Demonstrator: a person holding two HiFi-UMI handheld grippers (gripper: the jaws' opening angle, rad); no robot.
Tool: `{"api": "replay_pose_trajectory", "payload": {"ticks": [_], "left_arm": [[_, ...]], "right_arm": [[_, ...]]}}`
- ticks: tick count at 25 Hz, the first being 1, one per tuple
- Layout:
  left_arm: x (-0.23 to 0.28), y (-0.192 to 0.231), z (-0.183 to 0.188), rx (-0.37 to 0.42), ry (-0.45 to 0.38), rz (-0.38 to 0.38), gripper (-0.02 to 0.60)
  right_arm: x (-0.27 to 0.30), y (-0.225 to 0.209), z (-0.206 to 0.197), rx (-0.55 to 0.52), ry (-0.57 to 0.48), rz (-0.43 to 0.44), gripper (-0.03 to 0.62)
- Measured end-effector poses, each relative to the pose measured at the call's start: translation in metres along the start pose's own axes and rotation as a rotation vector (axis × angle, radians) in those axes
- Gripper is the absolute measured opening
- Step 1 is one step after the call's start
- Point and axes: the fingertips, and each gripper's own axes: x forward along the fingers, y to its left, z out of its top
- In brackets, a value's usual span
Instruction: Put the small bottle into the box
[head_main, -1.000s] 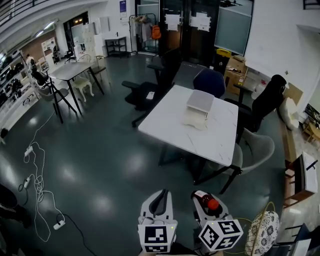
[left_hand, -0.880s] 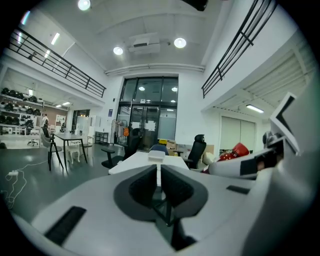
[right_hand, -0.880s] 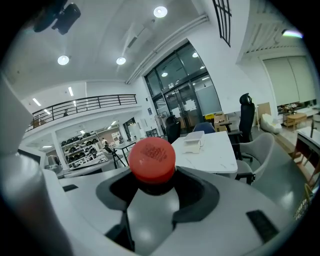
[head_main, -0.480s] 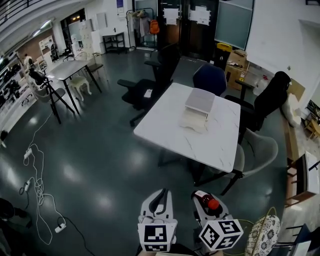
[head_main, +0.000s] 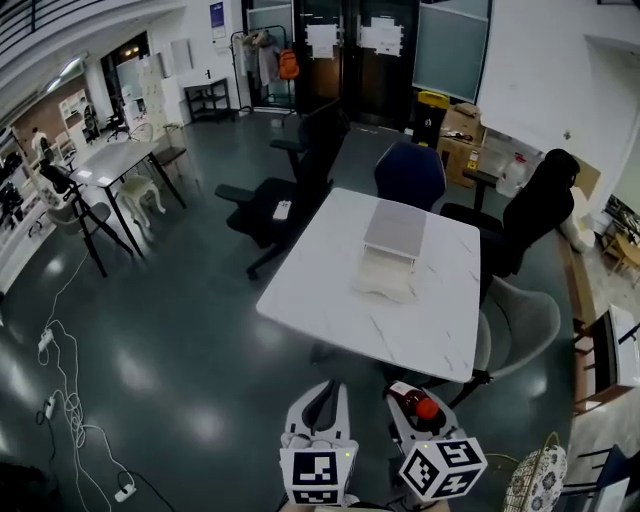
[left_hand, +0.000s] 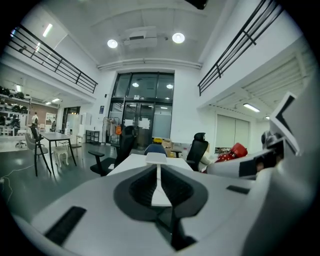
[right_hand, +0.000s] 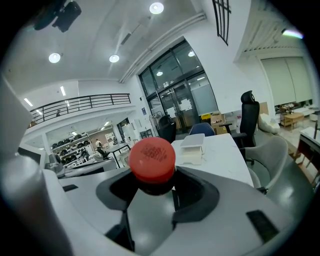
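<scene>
Riding pinched in the right gripper's (head_main: 412, 398) jaws, the one small red-capped bottle (right_hand: 152, 159) is hanging well apart from the single box (head_main: 390, 245) on the one white table (head_main: 320, 290), which is showing nearer than a second ago, while the left gripper (head_main: 320, 398) is staying pressed together, empty.

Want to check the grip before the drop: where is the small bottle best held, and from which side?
Probably on the dark body just below the red cap, jaws closing on its round sides, as the right gripper holds the small bottle now. The cap sits clear of the jaws, and its wider rim should resist slipping.
</scene>
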Motion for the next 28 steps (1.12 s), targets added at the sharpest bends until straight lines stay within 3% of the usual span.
{"api": "replay_pose_trajectory", "payload": {"ticks": [13, 28], "left_arm": [[0.09, 0.055, 0.022, 0.019, 0.007, -0.069, 0.034], [0.173, 0.07, 0.021, 0.002, 0.062, -0.086, 0.034]], "right_arm": [[0.093, -0.008, 0.035, 0.042, -0.016, -0.076, 0.227], [0.161, -0.051, 0.056, 0.071, 0.028, -0.116, 0.227]]}}
